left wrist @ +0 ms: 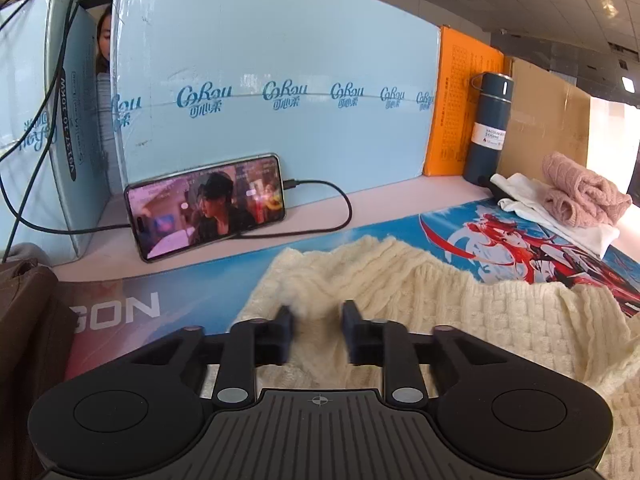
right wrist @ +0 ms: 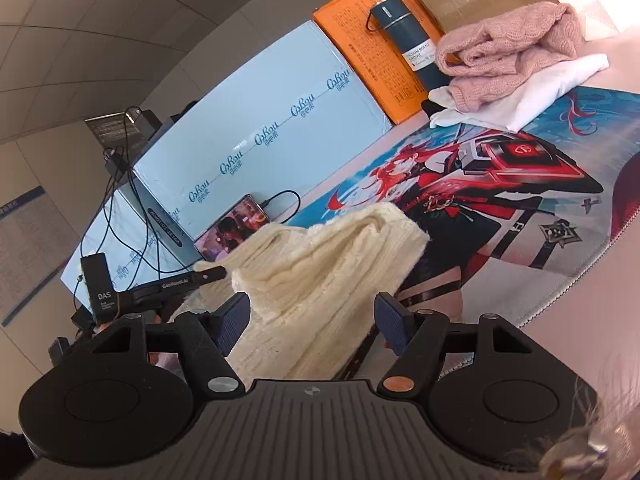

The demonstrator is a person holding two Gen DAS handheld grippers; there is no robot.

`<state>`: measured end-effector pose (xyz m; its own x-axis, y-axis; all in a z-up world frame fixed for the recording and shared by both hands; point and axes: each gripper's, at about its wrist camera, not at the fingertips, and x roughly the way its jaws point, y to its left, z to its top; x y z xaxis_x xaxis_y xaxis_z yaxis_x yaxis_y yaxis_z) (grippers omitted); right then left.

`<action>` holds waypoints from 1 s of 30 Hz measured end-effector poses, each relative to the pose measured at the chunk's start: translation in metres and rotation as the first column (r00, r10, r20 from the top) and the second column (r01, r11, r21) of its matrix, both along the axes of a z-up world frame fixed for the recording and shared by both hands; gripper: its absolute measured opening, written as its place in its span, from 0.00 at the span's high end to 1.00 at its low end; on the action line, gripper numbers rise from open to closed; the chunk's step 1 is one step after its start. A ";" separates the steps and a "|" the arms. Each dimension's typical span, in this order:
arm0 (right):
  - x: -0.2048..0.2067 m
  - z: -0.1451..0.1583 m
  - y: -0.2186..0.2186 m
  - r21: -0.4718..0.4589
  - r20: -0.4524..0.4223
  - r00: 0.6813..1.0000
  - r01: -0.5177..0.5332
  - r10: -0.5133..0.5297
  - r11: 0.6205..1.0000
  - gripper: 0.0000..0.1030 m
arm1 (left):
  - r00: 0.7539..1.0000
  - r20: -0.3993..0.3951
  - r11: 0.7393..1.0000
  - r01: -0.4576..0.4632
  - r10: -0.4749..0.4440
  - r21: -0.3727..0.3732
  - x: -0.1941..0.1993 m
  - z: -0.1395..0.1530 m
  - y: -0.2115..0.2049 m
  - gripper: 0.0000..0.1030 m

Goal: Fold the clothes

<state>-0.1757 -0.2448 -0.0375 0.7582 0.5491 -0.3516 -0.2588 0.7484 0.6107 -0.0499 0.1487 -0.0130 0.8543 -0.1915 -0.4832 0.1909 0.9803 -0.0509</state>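
- The cream knit sweater (left wrist: 400,300) lies rumpled on the printed mat (left wrist: 520,248) that covers the table (left wrist: 380,200); in the right wrist view a thick fold of it (right wrist: 320,272) rises in a heap above the mat's anime picture (right wrist: 480,200).
- The left tool (left wrist: 316,328) sits low over the sweater with its two dark fingers (left wrist: 280,332) a narrow gap apart; the knit shows between them, blurred, and whether they pinch it cannot be told.
- The right tool (right wrist: 312,320) stands wide, its blue-padded fingers (right wrist: 232,320) on either side of the sweater's heap and apart from it; nothing is gripped.
- In the right wrist view the left tool's black body (right wrist: 176,284) shows beside the sweater's left edge.
- At the mat's far right corner a pink knit garment (left wrist: 580,192) is folded on top of a white garment (left wrist: 560,224).
- Just behind that stack a dark blue vacuum bottle (left wrist: 488,128) stands upright against an orange box (left wrist: 456,108).
- A phone (left wrist: 206,206) leans on its long side against a pale blue carton (left wrist: 280,80), its screen lit and a black cable (left wrist: 332,208) plugged into it.
- A brown cardboard box (left wrist: 548,120) stands to the right of the orange one.
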 end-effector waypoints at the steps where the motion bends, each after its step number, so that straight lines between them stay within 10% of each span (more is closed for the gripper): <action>1: 0.001 -0.003 0.001 -0.009 -0.013 1.000 0.003 -0.004 1.000 0.35 | 0.999 0.027 1.000 0.026 -0.026 -0.006 -0.008 0.004 -0.002 0.88; 5: 0.005 -0.009 0.004 0.001 -0.035 0.999 -0.016 0.016 1.000 0.35 | 0.980 0.138 0.984 0.127 -0.144 0.127 -0.040 0.021 -0.028 0.88; 11: 0.005 -0.008 0.016 -0.002 -0.041 0.997 -0.064 0.064 0.998 0.36 | 0.976 0.019 0.951 0.208 -0.218 0.230 -0.040 0.001 -0.046 0.87; 14: 0.003 -0.009 0.023 -0.022 -0.056 0.995 -0.088 0.086 0.996 0.59 | 0.985 0.011 0.967 0.166 -0.171 0.195 -0.037 -0.006 -0.035 0.86; 17: -0.001 -0.009 0.029 -0.042 -0.051 0.992 -0.114 0.112 0.993 0.78 | 0.990 0.041 0.980 0.128 -0.135 0.152 -0.044 0.000 -0.023 0.71; 19: -0.003 -0.008 0.031 -0.028 -0.046 0.988 -0.146 0.145 0.989 0.80 | 0.988 0.097 0.983 0.109 -0.124 0.147 -0.058 0.007 -0.018 0.34; 21: -0.006 -0.008 0.035 -0.004 -0.039 0.977 -0.209 0.209 0.978 0.81 | 0.982 0.152 0.986 0.091 -0.112 0.140 -0.073 0.013 -0.013 0.30; 26: -0.021 -0.006 0.072 -0.010 0.012 0.869 -0.495 0.495 0.869 0.77 | 0.943 0.309 0.989 0.097 -0.126 0.108 -0.121 0.033 0.001 0.23; 30: -0.030 -0.004 0.105 -0.041 0.021 0.761 -0.647 0.648 0.761 0.46 | 0.911 0.370 0.983 0.158 -0.181 0.092 -0.162 0.045 0.008 0.16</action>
